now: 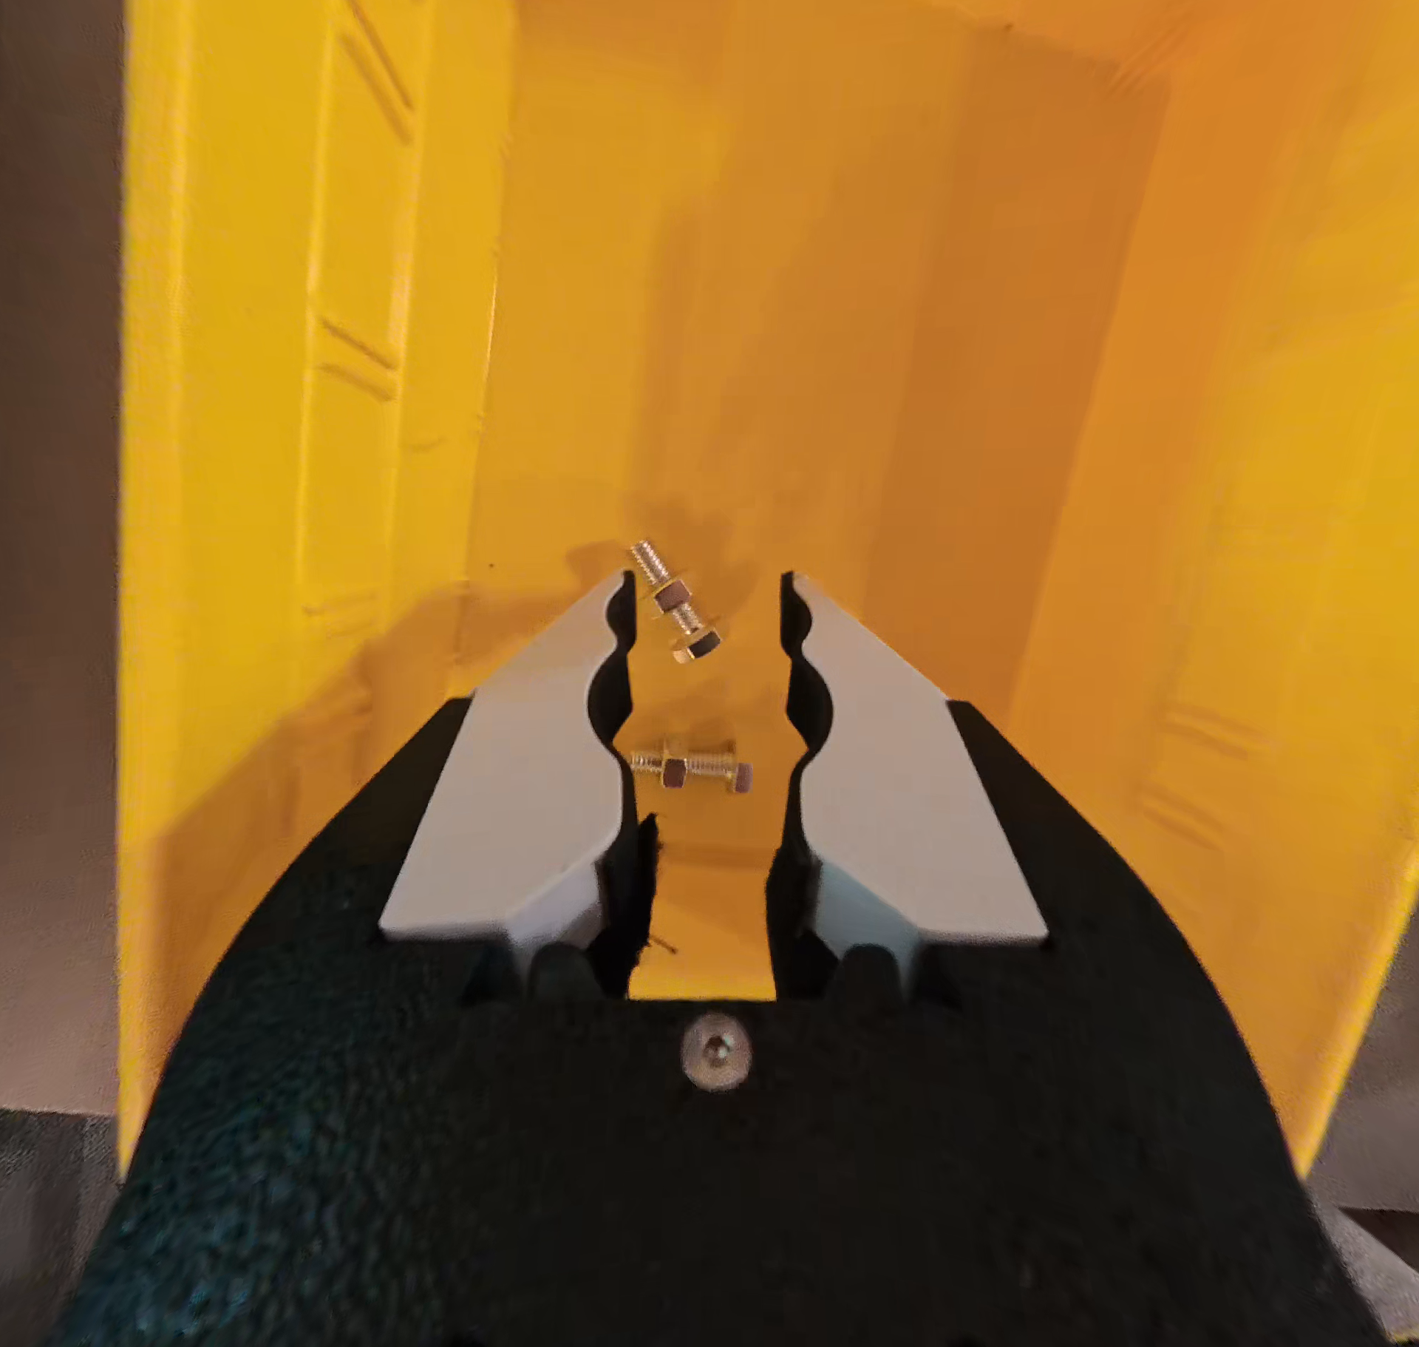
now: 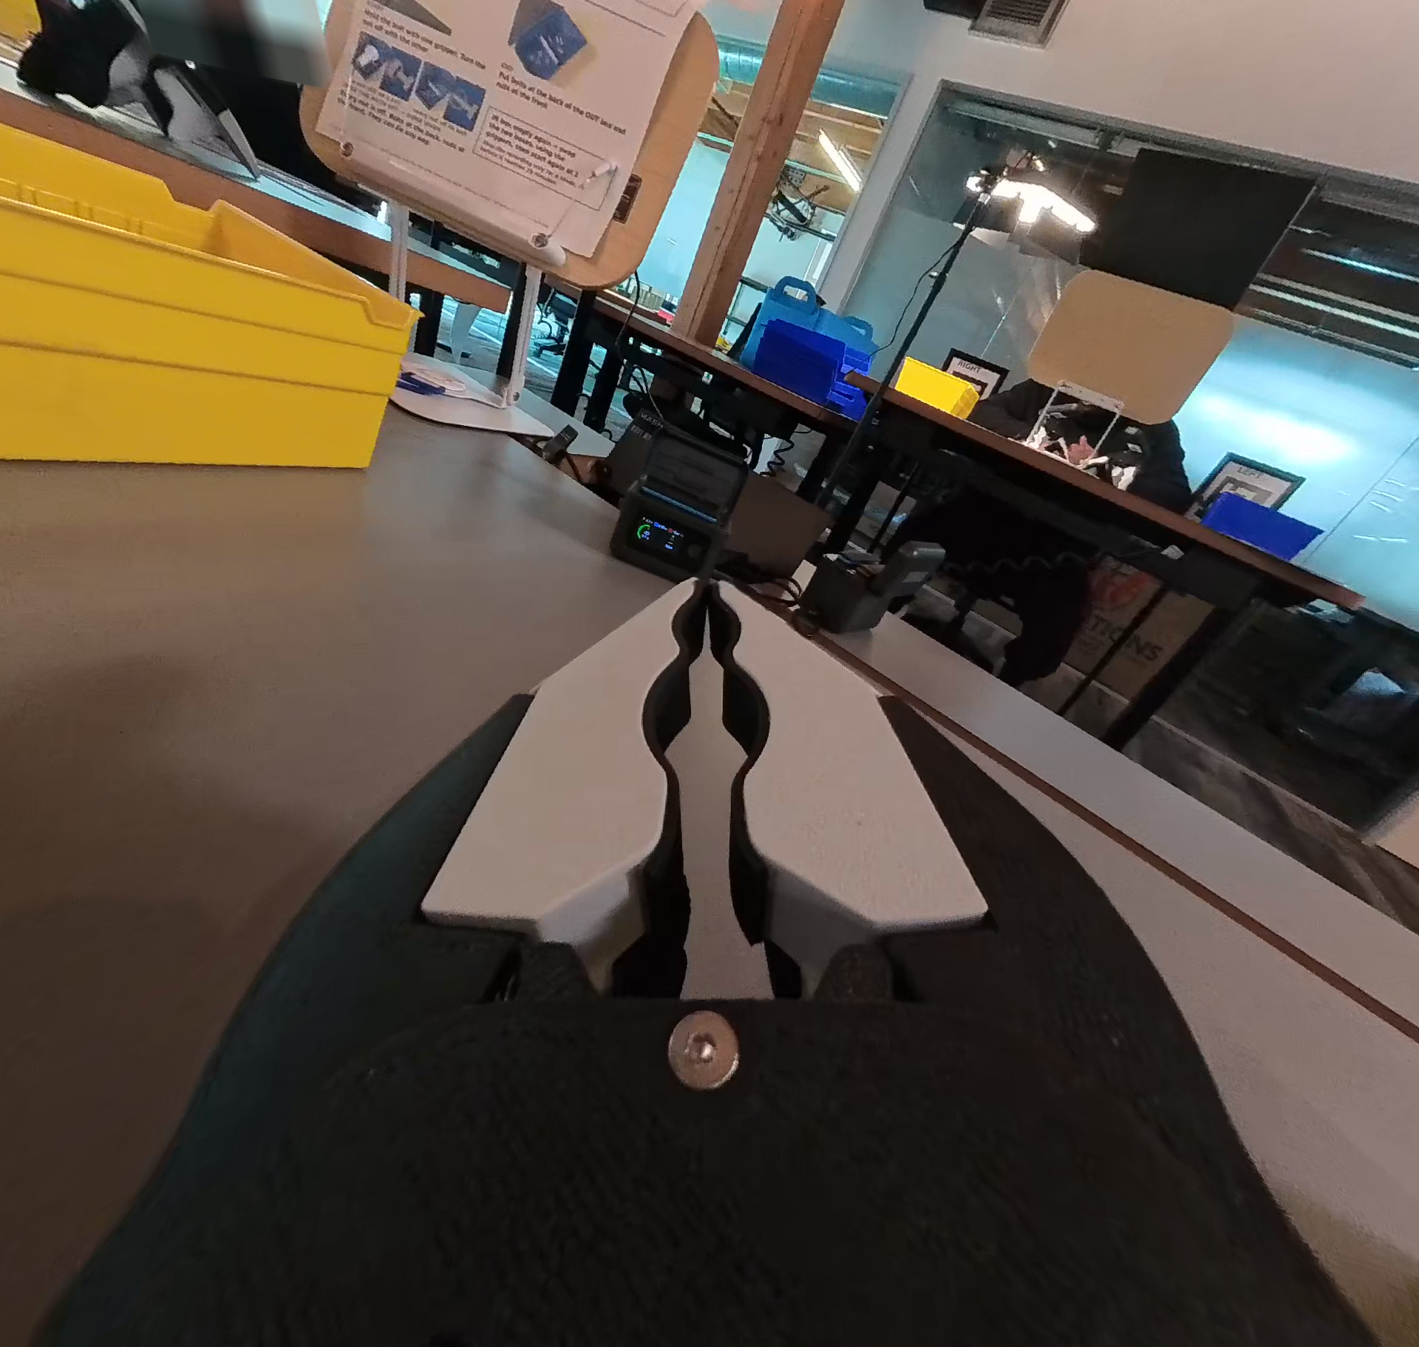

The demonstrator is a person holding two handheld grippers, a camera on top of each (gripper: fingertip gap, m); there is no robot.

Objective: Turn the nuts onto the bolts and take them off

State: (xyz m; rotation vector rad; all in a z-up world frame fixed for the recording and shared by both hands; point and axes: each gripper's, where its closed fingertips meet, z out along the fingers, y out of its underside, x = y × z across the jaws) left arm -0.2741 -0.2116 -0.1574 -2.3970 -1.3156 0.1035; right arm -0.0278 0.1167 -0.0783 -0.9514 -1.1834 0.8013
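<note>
In the left wrist view my left gripper (image 1: 708, 580) is open and empty, reaching down into a yellow bin (image 1: 768, 311). Two brass-coloured bolts with nuts threaded on them lie on the bin floor. One bolt (image 1: 677, 603) lies slanted just past the left fingertip. The other bolt (image 1: 689, 766) lies crosswise below the gap between the fingers. In the right wrist view my right gripper (image 2: 705, 588) is shut and empty, low over the grey table (image 2: 230, 657). No bolt shows in that view.
A yellow bin (image 2: 176, 358) stands at the left on the table. Behind it is a stand with an instruction sheet (image 2: 507, 81). A small device with a lit screen (image 2: 676, 511) sits past the table's far edge. Other tables with blue bins (image 2: 814, 358) and a seated person (image 2: 1075, 450) are farther back. There is about 40 cm between the tips of the two grippers.
</note>
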